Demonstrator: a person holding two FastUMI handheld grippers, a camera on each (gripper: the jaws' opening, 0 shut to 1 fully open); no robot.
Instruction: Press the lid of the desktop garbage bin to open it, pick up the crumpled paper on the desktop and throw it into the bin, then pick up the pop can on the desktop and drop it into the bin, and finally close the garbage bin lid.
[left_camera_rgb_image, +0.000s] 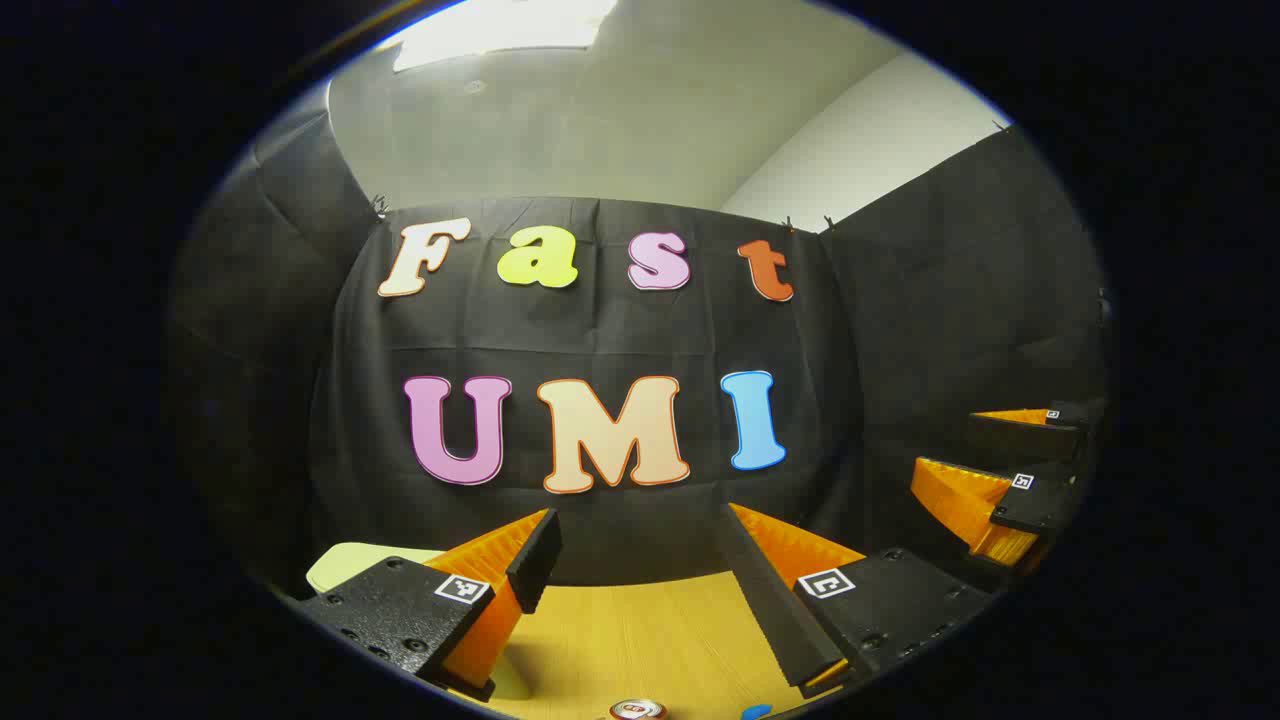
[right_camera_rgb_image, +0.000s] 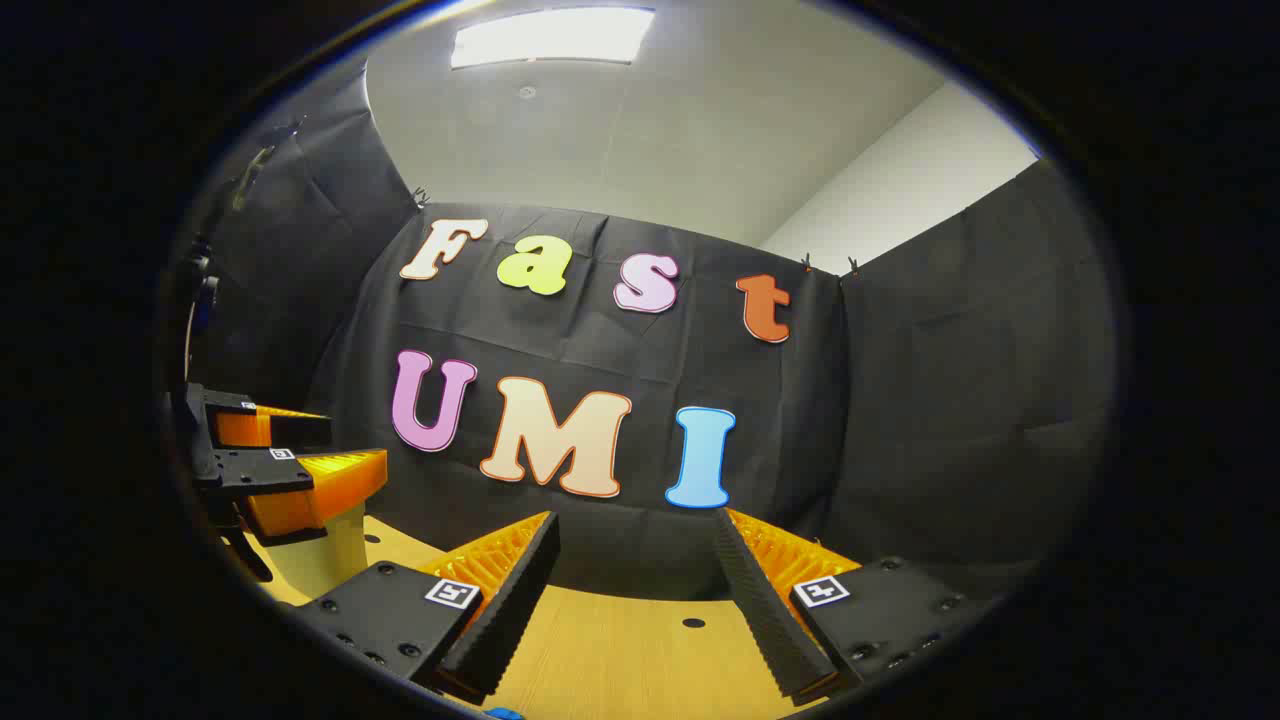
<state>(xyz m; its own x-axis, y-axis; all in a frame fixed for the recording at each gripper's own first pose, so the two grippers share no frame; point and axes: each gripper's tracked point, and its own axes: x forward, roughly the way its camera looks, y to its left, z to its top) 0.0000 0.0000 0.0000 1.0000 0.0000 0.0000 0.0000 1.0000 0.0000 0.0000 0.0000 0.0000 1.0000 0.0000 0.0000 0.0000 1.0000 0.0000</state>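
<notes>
My left gripper (left_camera_rgb_image: 640, 518) is held above the wooden table (left_camera_rgb_image: 640, 640), open, with nothing between its fingers. The top of the pop can (left_camera_rgb_image: 638, 709) peeks in at the bottom edge, below and nearer than the fingers. A pale yellow-green bin (left_camera_rgb_image: 345, 565) shows partly behind the left finger. My right gripper (right_camera_rgb_image: 635, 520) is also open and holds nothing, raised over the table (right_camera_rgb_image: 620, 660). In the right gripper view, the left gripper (right_camera_rgb_image: 290, 470) hangs at the far left, over the pale bin (right_camera_rgb_image: 335, 550). In the left gripper view, the right gripper (left_camera_rgb_image: 1000, 480) is at the far right.
The black cloth wall stands close behind the table's far edge. A small blue thing (left_camera_rgb_image: 757, 712) lies at the bottom edge near the can, and a blue thing (right_camera_rgb_image: 503, 714) shows in the right gripper view. A small dark hole (right_camera_rgb_image: 693, 622) marks the tabletop.
</notes>
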